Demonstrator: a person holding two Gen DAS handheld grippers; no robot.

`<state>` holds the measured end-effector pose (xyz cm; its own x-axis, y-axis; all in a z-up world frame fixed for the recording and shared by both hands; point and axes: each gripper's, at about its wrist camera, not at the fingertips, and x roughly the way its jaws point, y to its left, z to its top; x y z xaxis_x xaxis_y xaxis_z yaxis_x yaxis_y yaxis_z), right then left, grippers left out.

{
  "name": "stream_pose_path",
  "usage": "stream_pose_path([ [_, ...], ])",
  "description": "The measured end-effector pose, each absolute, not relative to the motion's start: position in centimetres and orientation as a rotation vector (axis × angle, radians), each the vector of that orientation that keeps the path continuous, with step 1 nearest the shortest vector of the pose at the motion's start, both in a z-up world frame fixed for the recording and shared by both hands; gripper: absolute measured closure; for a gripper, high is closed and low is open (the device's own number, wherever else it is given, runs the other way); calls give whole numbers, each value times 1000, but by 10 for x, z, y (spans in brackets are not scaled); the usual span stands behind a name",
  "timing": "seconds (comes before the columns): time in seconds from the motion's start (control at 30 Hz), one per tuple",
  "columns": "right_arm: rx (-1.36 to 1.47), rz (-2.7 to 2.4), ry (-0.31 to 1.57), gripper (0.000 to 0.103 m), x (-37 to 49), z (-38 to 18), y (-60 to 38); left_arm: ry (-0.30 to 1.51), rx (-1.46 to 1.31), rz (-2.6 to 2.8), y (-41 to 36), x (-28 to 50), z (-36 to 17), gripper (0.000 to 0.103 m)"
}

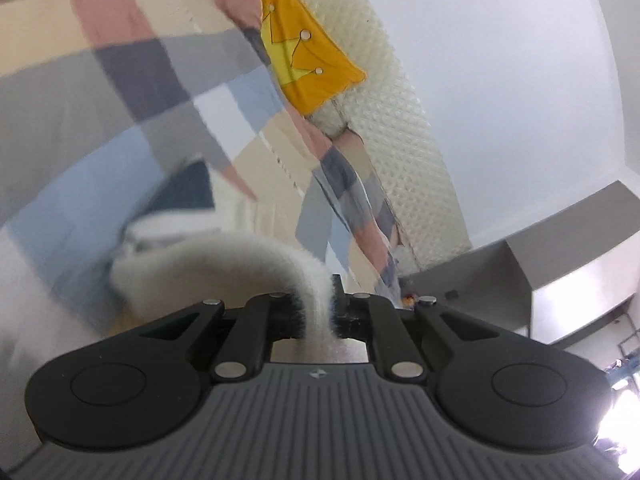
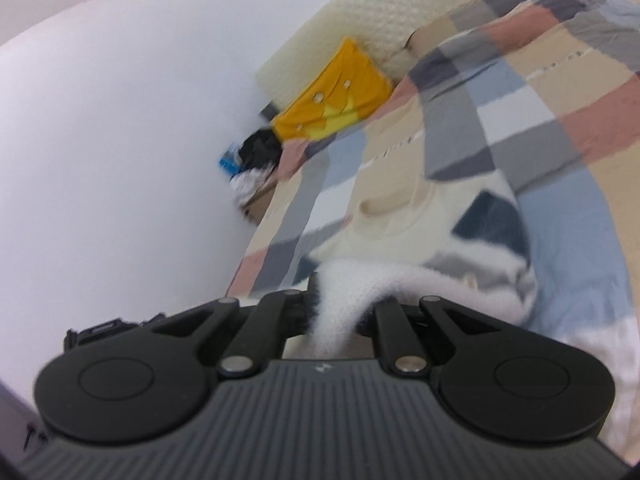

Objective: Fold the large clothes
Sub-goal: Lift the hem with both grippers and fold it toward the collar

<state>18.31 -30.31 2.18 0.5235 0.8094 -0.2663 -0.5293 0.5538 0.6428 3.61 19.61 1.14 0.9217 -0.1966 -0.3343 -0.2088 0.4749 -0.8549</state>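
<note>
A fuzzy white garment (image 1: 224, 264) with dark blue and grey patches hangs over a bed. My left gripper (image 1: 318, 312) is shut on a strip of its white pile, which runs back between the jaws. The same garment (image 2: 460, 248) shows in the right wrist view, and my right gripper (image 2: 340, 312) is shut on another white edge of it. The cloth sags between the two grips. The fingertips of both grippers are hidden under the fabric.
A patchwork quilt (image 1: 120, 92) (image 2: 540, 100) in pink, grey, blue and beige covers the bed. An orange cushion (image 1: 304, 52) (image 2: 340, 96) leans on the cream quilted headboard (image 1: 392, 120). White wall (image 2: 120, 120) and dark clutter (image 2: 260, 148) flank the bed. A grey cabinet (image 1: 520, 264) stands by.
</note>
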Motion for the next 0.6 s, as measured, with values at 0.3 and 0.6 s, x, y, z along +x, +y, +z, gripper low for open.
stream_pose_path([
  [0.3,588,656,570,93,273,8,-262,449,-1010,114,205,172,17,93],
  [0.6,759,548,597,93,343,-40,-235,475,-925,197,226,275,-34,93],
])
